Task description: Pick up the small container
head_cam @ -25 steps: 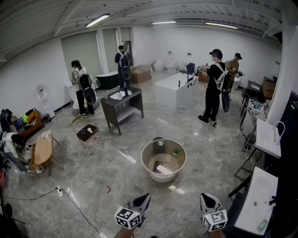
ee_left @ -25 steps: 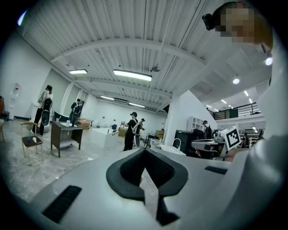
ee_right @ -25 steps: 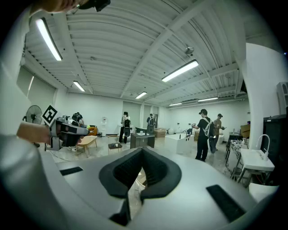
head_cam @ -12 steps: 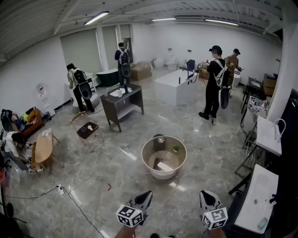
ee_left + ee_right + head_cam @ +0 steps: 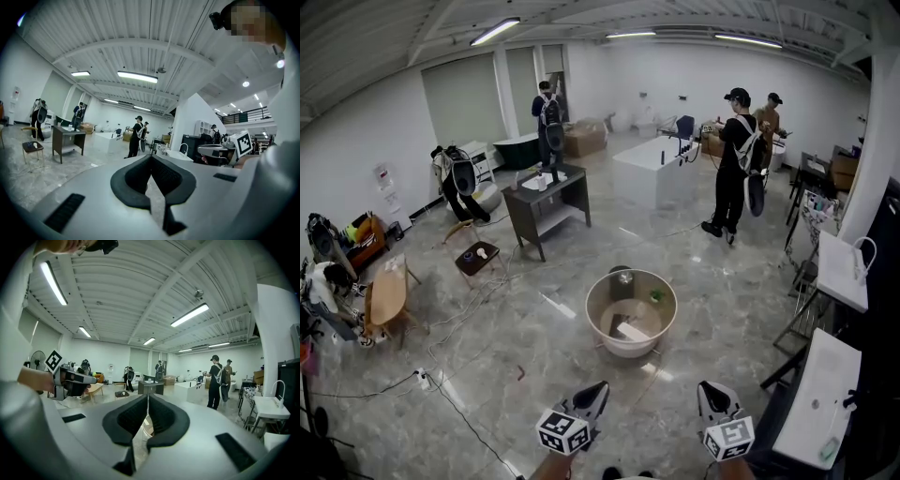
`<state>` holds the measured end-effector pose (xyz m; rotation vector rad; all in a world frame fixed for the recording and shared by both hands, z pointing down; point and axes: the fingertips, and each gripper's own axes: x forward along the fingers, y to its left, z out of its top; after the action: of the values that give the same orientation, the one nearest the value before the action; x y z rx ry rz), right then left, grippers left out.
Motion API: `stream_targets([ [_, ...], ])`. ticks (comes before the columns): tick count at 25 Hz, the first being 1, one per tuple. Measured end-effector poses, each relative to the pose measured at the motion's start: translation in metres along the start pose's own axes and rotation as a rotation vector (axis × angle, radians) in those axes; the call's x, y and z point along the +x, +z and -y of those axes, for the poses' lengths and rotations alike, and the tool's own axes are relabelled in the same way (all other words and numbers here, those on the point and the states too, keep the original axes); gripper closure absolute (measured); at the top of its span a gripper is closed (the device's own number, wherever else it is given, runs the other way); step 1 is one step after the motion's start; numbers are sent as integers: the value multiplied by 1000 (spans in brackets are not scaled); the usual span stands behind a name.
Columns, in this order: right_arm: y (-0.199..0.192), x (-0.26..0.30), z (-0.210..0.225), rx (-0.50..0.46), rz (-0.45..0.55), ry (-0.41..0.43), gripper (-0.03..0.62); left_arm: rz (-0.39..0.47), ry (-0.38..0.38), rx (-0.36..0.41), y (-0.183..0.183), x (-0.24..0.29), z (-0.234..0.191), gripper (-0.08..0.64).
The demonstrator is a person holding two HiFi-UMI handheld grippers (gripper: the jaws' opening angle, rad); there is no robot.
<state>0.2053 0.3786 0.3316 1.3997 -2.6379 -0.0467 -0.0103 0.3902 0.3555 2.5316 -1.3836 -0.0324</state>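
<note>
Grey marble floor [image 5: 487, 347] fills the room. At frame centre a round tub [image 5: 592, 314] holds, it seems, the small container [image 5: 622, 281] near its far rim. Left gripper [image 5: 596, 389] and right gripper [image 5: 711, 389], jaws together and empty, sit at the bottom edge, likely only carried until the tub is near.

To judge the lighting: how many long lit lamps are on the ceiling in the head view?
3: one long lit ceiling lamp at left, one in the middle, one at right. More may lie outside the view.
</note>
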Motion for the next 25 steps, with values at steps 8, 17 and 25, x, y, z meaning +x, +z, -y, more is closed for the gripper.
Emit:
stream_targets([
  [8,-6,5,-9,26,-13,14,520,24,-46,-5,4,-2,1,475],
  [17,-3,19,-23,41,-20,22,374,21,-61,-47,1,-7,-17,340],
  [25,-3,27,-33,84,-17,-3,241,26,-71,-83,-2,-15,-36,193],
])
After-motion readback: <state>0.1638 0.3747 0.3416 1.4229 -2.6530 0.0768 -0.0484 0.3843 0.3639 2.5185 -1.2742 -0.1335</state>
